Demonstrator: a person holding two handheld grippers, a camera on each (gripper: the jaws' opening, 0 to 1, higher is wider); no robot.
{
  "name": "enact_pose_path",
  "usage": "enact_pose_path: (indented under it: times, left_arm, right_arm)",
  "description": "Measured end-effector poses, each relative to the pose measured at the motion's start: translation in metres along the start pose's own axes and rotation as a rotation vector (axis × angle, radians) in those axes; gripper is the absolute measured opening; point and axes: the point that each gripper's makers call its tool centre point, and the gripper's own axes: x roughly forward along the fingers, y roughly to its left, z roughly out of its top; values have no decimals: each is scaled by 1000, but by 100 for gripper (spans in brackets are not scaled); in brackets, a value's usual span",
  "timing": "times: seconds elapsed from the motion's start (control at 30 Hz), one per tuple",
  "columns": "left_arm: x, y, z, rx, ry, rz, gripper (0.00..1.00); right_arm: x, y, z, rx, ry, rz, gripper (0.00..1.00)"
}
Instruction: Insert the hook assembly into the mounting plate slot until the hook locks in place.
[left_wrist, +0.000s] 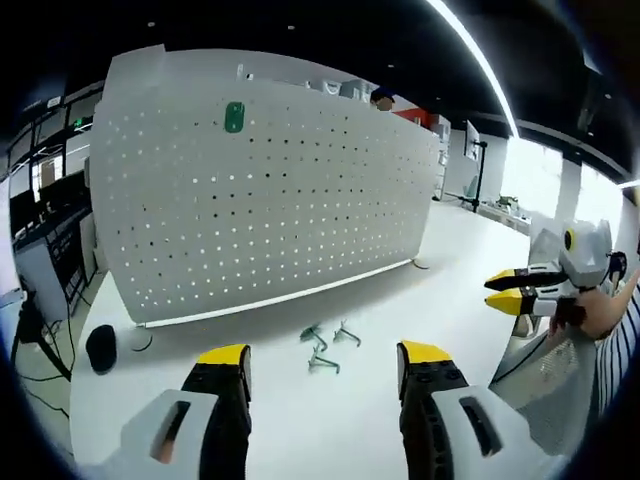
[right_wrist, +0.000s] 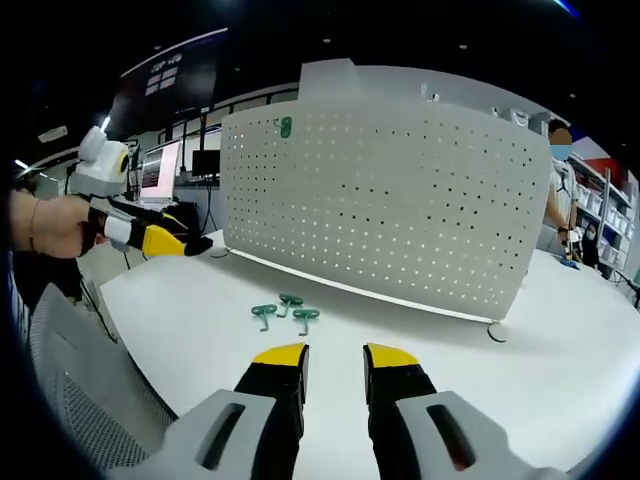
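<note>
Both jaw pairs spread, empty; my right gripper (right_wrist: 335, 360) sits nearer the hooks (right_wrist: 285, 312), mid-table before the pegboard (right_wrist: 400, 210).

**Open tabletop before an upright pegboard**

A broad stretch of bare white table (left_wrist: 330, 420) lies between the yellow-tipped jaws and the perforated pegboard (left_wrist: 270, 200), which stands upright as a wall across the far side. Three small green hooks (right_wrist: 285, 312) lie clustered in the path. A dark round object (left_wrist: 101, 347) sits near the pegboard's left end.
</note>
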Motion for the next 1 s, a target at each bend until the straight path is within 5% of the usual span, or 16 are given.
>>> enact_pose_path:
  times: [0.67, 1.0]
  left_arm:
    - [58, 12, -55, 3, 120, -53, 51]
    - [84, 16, -66, -89, 134, -61, 43]
  right_arm:
    - [2, 2, -4, 24, 23, 17, 19]
    - [4, 4, -8, 26, 42, 27, 18]
